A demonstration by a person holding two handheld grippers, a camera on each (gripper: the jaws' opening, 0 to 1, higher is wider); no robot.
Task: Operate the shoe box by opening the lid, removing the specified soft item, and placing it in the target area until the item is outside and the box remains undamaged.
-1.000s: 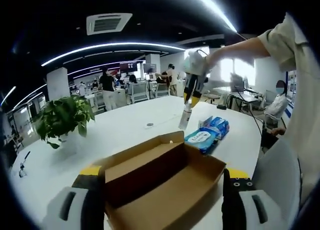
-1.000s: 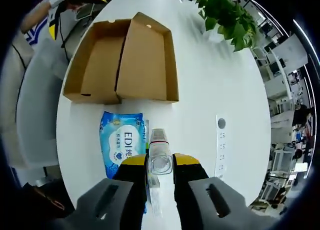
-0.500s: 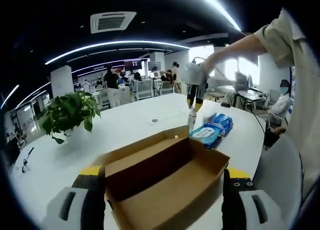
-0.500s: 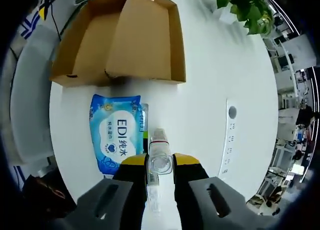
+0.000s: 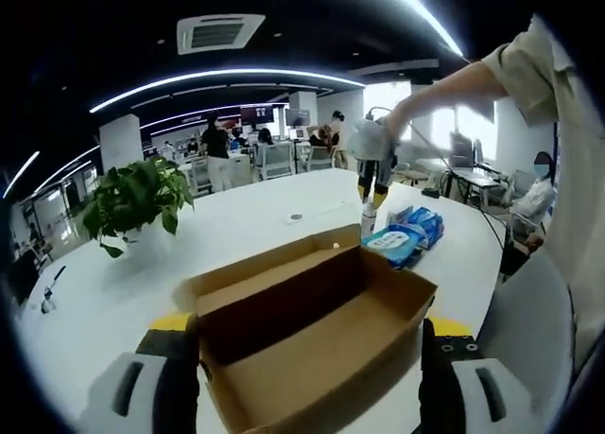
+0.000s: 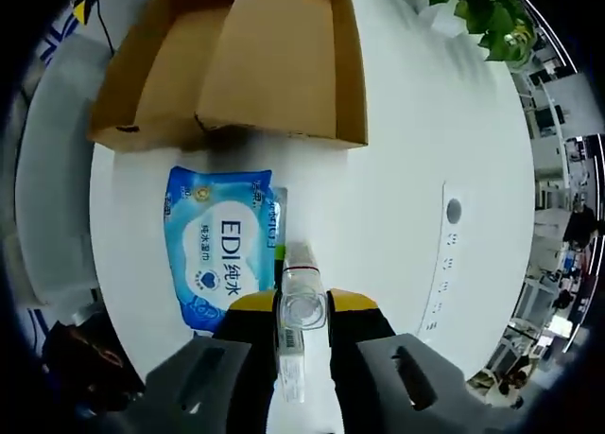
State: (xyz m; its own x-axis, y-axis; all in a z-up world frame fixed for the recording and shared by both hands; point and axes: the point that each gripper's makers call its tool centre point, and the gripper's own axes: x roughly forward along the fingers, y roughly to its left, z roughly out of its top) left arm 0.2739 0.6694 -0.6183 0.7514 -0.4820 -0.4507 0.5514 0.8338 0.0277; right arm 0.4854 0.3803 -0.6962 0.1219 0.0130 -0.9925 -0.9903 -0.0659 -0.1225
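Right gripper (image 6: 302,313): jaws closed on a clear plastic bottle (image 6: 301,302), gripped near its base, neck pointing away from the camera toward 12 o'clock. A strip with a barcode shows on the bottle's side between the jaws.

In the right gripper view, the blue wet-wipes pack (image 6: 217,245), the soft item, lies flat on the white table (image 6: 406,141), outside the box, at about 10 o'clock from the bottle and just beside it. Printed side up, "EDI" legible.

The shoe box (image 6: 236,65), brown cardboard, sits at 12 o'clock above the pack, near it but apart. It's open: tray and lid lie side by side, both hollow sides up. No tears or crushed walls visible. A flat strip with a round socket (image 6: 452,210) lies on the table at 2 o'clock. Potted plant (image 6: 482,13) at 1 o'clock near the table edge.

Left gripper (image 5: 307,382): jaws wide apart, holding nothing. They stand either side of the near end of the box (image 5: 312,330), which looks empty inside. Can't tell if the jaws touch the cardboard.

In the left gripper view, the right gripper (image 5: 371,174) comes in at 1 o'clock, pointing down with the bottle (image 5: 369,221) at its tip over the table (image 5: 236,226), just beside the wipes pack (image 5: 402,237). A person's arm (image 5: 454,89) reaches to it from 2 o'clock. Plant (image 5: 132,198) at 10 o'clock. Office with people and desks in the background.
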